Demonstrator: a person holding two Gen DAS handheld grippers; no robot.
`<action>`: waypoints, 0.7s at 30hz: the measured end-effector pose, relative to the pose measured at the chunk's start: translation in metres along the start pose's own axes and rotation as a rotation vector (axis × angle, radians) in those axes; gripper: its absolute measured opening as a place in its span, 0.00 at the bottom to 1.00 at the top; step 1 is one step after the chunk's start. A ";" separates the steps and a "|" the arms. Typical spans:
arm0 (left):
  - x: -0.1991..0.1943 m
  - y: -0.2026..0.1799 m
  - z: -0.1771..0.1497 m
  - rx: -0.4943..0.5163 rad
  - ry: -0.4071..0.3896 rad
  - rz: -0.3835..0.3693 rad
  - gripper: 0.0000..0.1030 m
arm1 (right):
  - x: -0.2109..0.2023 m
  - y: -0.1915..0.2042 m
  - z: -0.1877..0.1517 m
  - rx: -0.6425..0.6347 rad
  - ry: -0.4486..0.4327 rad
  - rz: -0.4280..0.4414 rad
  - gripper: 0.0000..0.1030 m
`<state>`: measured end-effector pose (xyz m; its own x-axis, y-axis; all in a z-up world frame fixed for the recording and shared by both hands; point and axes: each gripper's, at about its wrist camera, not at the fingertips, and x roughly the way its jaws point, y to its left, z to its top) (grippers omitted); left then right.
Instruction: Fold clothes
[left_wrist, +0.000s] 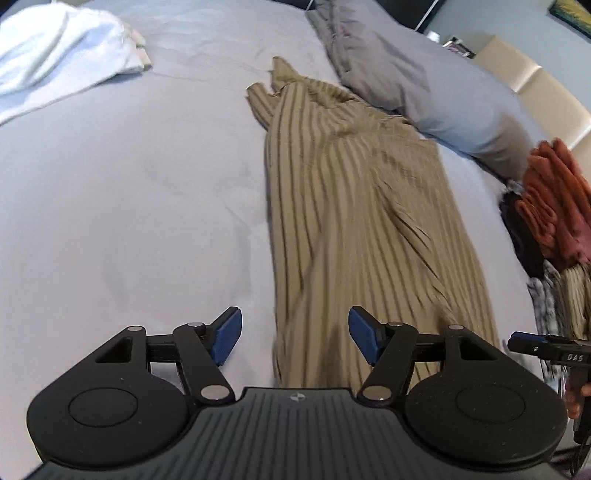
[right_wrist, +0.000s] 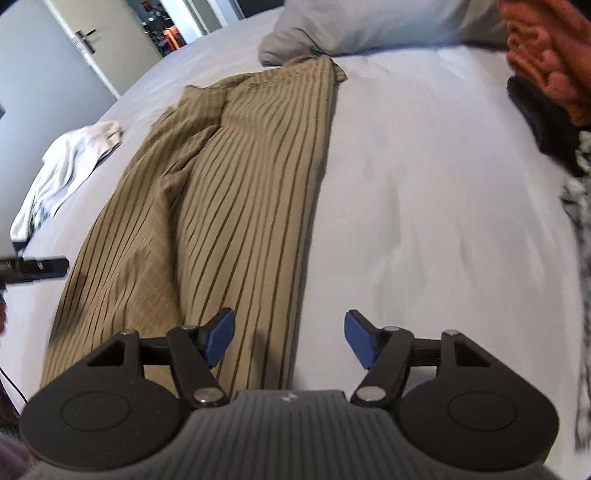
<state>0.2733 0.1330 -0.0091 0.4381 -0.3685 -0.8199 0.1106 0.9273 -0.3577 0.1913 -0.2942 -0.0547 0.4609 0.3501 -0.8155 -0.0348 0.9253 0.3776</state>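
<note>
A long tan garment with dark stripes (left_wrist: 351, 206) lies stretched lengthwise on the pale bed, folded over itself with wrinkles along its length. My left gripper (left_wrist: 295, 334) hovers open above the garment's near left edge, nothing between its blue pads. In the right wrist view the same striped garment (right_wrist: 236, 192) runs from the near edge toward the pillow. My right gripper (right_wrist: 290, 338) is open over its near right edge, holding nothing. The tip of the right gripper (left_wrist: 543, 345) shows at the far right of the left wrist view, and the left gripper's tip (right_wrist: 37, 267) shows at the left of the right wrist view.
A white garment (left_wrist: 62, 55) lies crumpled at the bed's far left. A grey pillow (left_wrist: 424, 81) sits beyond the striped garment. A pile of orange, black and patterned clothes (left_wrist: 554, 206) is stacked at the right. A door (right_wrist: 85, 40) stands behind the bed.
</note>
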 end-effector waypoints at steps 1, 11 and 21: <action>0.009 0.005 0.007 -0.013 0.001 -0.001 0.61 | 0.009 -0.003 0.011 0.013 0.006 0.006 0.67; 0.085 0.026 0.090 -0.074 -0.029 -0.096 0.63 | 0.093 -0.008 0.113 0.003 0.005 0.066 0.67; 0.142 0.020 0.170 -0.018 -0.075 -0.115 0.67 | 0.157 -0.006 0.206 -0.067 -0.033 0.107 0.67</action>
<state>0.4897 0.1101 -0.0569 0.4894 -0.4654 -0.7375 0.1483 0.8778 -0.4556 0.4460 -0.2750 -0.0946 0.4800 0.4437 -0.7568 -0.1446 0.8909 0.4306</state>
